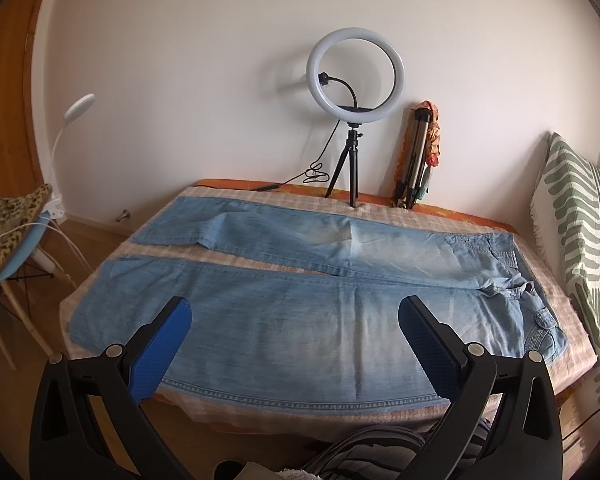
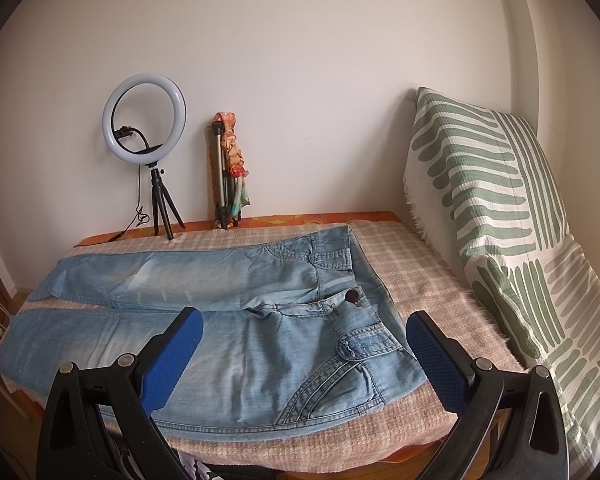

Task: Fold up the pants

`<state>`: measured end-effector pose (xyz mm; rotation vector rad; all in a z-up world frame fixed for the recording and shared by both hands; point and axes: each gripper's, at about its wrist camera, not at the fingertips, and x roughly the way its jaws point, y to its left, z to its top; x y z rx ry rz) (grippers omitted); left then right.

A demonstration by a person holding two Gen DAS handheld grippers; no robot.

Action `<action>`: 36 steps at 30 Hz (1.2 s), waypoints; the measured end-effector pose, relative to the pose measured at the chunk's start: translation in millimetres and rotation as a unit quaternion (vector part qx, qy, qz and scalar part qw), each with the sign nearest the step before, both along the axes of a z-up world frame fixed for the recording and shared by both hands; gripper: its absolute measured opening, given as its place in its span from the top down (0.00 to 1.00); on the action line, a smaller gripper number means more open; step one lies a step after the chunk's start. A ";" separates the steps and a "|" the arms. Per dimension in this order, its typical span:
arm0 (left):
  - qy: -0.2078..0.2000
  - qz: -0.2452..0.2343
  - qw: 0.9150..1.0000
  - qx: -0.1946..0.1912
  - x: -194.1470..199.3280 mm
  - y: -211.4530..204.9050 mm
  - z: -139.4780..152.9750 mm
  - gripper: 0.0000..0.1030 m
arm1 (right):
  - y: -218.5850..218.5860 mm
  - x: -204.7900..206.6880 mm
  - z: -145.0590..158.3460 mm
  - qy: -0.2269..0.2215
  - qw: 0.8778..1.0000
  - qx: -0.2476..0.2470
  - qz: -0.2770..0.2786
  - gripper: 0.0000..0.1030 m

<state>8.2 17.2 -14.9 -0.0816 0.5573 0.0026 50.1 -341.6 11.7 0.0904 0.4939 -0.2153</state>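
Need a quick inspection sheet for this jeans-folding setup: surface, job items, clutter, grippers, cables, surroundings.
Surface: bed with checked cover, orange sheet showing at the wall edge.
Job's things: jeans spread flat, unfolded, legs apart, waistband toward the pillow, button done up.
Clutter: ring light on mini tripod and folded tripod with a scarf, both at the wall side.
Grippers: left gripper open, holding nothing; right gripper open, holding nothing; both over the near leg.
Cables: ring light cable coiled by the wall; white leads by the chair.
Surroundings: green-striped pillow, blue chair with leopard-print cloth, white lamp.
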 end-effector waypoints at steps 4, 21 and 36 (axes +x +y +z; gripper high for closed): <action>0.001 0.002 1.000 0.000 -0.8 3.0 -1.2 0.00 | 1.8 1.1 -1.7 0.001 1.000 -0.001 0.001 0.00; 0.013 0.019 1.000 0.013 13.0 33.8 -0.1 0.00 | 14.9 16.5 14.8 -0.009 0.999 -0.019 0.045 0.00; 0.034 0.046 0.997 0.048 105.3 138.3 24.5 0.10 | 65.4 127.0 74.7 -0.018 0.979 -0.073 0.191 0.00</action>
